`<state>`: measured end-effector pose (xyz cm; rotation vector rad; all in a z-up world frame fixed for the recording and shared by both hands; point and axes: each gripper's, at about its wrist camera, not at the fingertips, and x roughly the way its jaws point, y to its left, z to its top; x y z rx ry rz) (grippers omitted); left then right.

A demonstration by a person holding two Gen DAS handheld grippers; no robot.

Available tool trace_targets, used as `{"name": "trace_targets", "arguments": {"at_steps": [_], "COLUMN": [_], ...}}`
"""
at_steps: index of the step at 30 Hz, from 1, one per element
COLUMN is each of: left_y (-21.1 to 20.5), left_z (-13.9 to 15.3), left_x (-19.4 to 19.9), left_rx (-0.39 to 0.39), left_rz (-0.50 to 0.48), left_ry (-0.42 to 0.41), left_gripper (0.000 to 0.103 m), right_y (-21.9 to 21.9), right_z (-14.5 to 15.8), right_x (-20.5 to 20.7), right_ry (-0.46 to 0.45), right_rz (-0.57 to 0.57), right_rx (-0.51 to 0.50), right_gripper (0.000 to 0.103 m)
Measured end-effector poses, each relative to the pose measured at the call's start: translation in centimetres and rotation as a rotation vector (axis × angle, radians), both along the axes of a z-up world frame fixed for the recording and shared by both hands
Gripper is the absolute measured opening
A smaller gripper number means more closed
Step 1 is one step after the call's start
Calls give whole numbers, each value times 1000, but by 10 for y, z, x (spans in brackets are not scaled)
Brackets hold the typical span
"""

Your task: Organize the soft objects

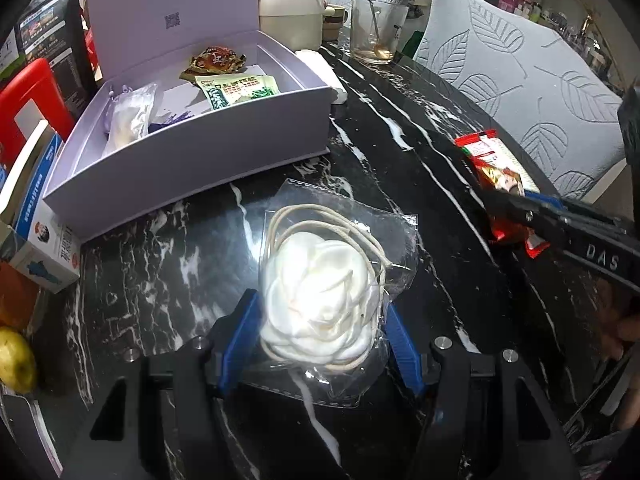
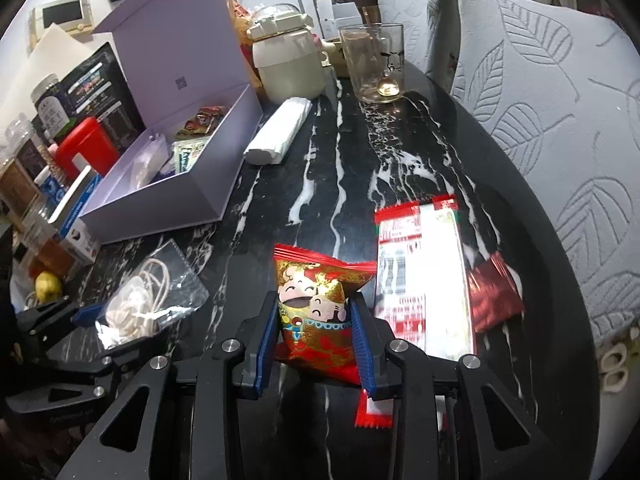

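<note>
Between my left gripper's [image 1: 320, 332] blue fingers sits a clear bag of white cord [image 1: 324, 304], pinched. Ahead and left lies the open lilac box [image 1: 192, 160], nearer this hand. My right gripper [image 2: 316, 340] clamps a red snack packet [image 2: 316, 312].

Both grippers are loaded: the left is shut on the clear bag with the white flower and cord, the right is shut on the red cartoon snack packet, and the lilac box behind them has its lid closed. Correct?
Not quite. The lilac box is open, its lid standing upright with packets visible inside, as the left wrist view shows. The rest holds: the left gripper is shut on the clear bag, and the right gripper is shut on the red cartoon snack packet.
</note>
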<state>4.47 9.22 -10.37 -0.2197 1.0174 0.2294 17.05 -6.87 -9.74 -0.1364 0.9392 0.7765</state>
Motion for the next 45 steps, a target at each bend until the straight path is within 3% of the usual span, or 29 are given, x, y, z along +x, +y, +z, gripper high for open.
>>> {"name": "trace_targets", "arguments": {"at_steps": [12,24,33,45], "left_y": [-16,-24,-16,6], "left_z": [14,35,61,120], "left_x": [-23,-63,-96,-123], "left_rx": [-7,21,52,152], "left_rz": [-20,-11,20,80], "left_ry": [-41,-102,-186,-350], "left_gripper": [61,61,61,61], "right_y": [-25,-29,-23,-2], "right_z": [0,14,34,84], "right_x": [-43,-86,-124,-151], "right_ry": [45,26,-23,-150], "right_rz": [14,71,123,215], "right_rx": [43,93,138,224], "right_gripper": [33,33,33,33]}}
